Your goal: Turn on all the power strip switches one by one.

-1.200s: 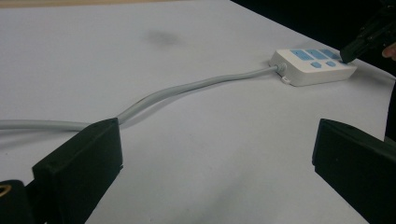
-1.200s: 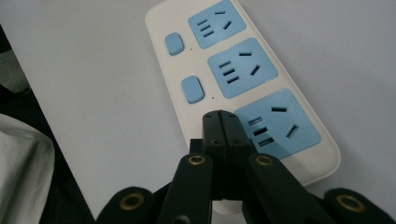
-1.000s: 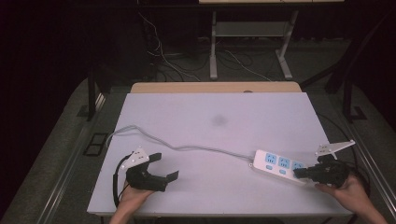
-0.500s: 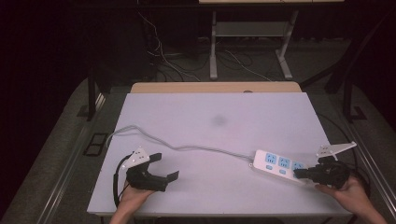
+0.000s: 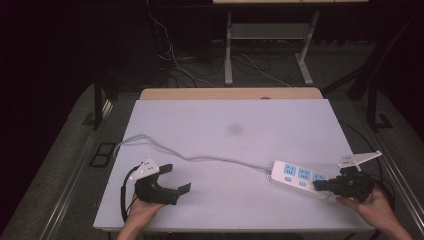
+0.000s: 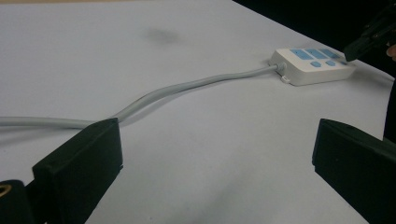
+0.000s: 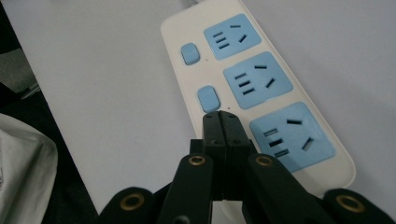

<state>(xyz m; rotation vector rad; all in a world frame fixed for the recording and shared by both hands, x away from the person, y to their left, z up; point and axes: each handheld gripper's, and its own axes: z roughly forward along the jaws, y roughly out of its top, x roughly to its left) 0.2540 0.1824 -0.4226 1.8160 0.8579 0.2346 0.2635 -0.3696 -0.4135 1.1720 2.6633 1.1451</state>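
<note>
**Closed tongs over a power strip, open tongs waiting**

The right gripper (image 5: 325, 185) sits at the near right corner of the white table (image 5: 220, 125), held in a hand (image 5: 372, 210), with its two black jaws pressed flat together and nothing between them. In the right gripper view the joined tips (image 7: 221, 122) hover over or touch the power strip (image 7: 261, 88) right by its third switch spot; I cannot tell if they make contact. The strip is smooth, cream-white plastic, a long slab with rounded corners. It carries three matte blue square sockets in a row, and small rounded blue buttons (image 7: 208, 98) sit beside them.

The left gripper (image 5: 170, 181) rests at the near left of the table, its blunt, blocky black jaws spread wide and empty. A grey three-cornered plate (image 5: 145, 169) rides on top of it. Ahead of these jaws, a round grey cord (image 6: 187, 86) snakes across the table in a soft curve, passing just past the left jaw and running off to the strip's far end (image 6: 280, 65). A faint dark smudge (image 5: 234, 129) marks the tabletop, well beyond both grippers.
</note>
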